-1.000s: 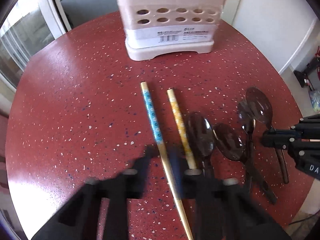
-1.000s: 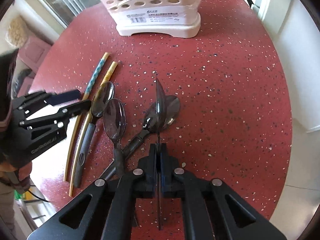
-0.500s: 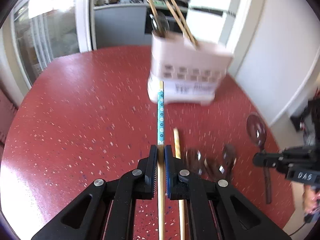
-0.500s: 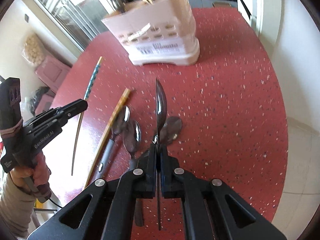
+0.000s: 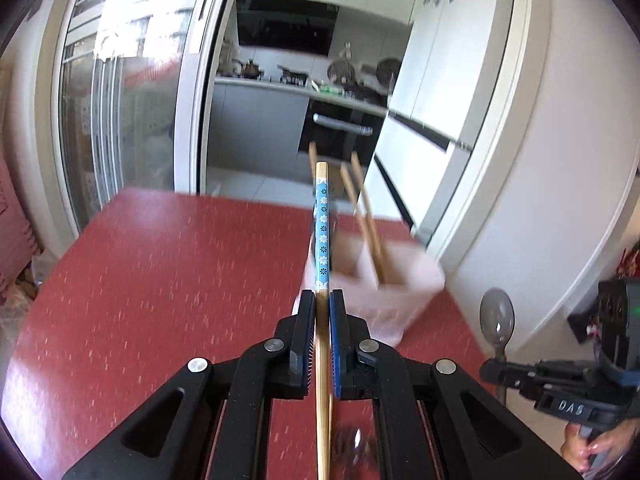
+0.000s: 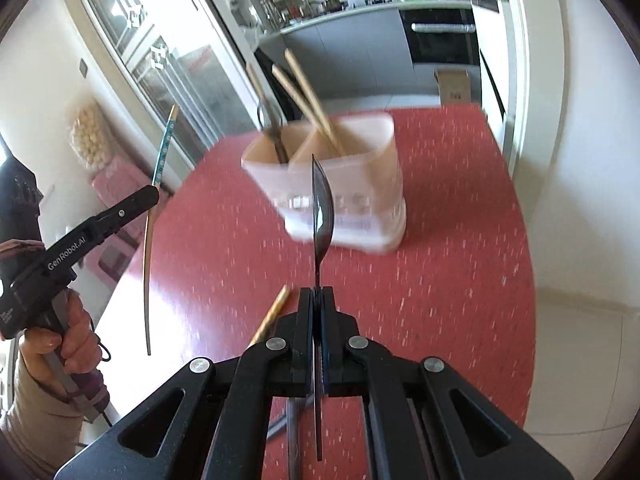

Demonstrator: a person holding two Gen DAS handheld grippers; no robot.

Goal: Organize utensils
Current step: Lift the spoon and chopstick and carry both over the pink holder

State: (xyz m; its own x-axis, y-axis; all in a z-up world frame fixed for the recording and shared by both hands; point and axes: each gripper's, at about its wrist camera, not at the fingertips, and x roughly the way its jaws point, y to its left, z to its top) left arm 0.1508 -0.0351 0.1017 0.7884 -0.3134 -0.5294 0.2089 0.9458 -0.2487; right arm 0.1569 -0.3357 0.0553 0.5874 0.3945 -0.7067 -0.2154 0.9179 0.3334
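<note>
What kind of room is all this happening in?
Most likely a home dining spot beside a kitchen: a red speckled table holding a utensil holder, a kitchen counter crowded with cookware behind, and a built-in oven.

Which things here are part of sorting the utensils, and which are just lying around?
Part of the job:
left gripper holding blue-patterned chopstick
right gripper holding spoon
utensil holder
yellow chopstick on red table

Just around:
cardboard box
pink stool
</note>
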